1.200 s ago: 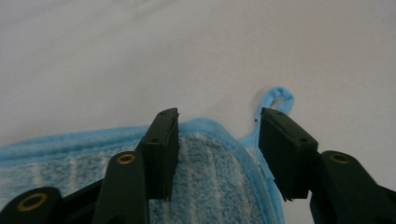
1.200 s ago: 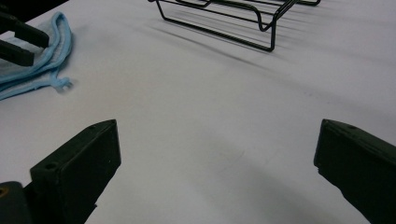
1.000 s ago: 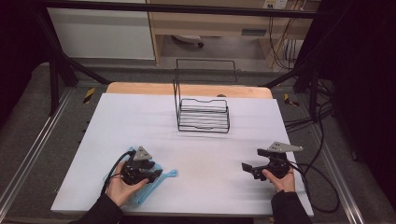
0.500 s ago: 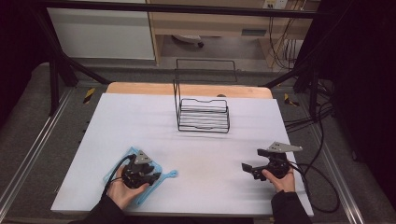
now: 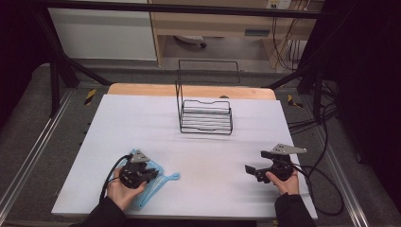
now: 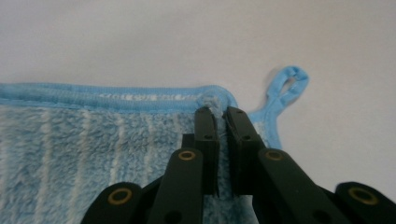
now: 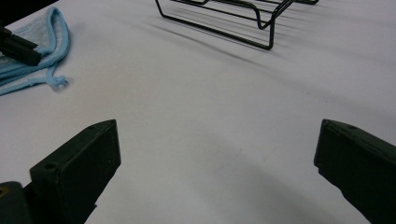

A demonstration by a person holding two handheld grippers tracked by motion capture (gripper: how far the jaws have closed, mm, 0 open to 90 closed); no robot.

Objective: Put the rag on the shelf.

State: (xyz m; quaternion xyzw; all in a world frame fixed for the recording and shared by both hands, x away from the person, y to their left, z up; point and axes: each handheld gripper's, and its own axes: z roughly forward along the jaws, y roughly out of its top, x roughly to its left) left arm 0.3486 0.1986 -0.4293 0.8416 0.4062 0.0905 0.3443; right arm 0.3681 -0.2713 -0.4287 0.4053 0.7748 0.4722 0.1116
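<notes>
A: Starting with the high view, what is the left gripper [image 5: 150, 174] doing?

B: It is sitting at about seven o'clock on the white table [image 5: 198, 137], over the light blue towel [image 5: 156, 185]. The towel is lying flat under it, its hanging loop [image 5: 173, 177] trailing toward three o'clock. The black wire rack [image 5: 206, 118] is standing well apart, near twelve o'clock.

A: And the right gripper [image 5: 254, 169]?

B: It is resting at about four o'clock, jaws standing apart with nothing between them, pointing toward nine o'clock.

A: Moving to the left gripper view, how is the grip looking?

B: The jaws have just been closing, and the left gripper [image 6: 222, 116] is pinching the towel [image 6: 93, 140] at its bound corner, a fold of cloth showing between the pads. The loop [image 6: 286, 88] is lying on the table at about two o'clock from the tips.

A: And the right gripper view?

B: The right gripper [image 7: 217, 149] is holding its jaws wide over bare table. The towel [image 7: 42, 42] is showing at ten o'clock, the rack [image 7: 233, 18] at twelve.
</notes>
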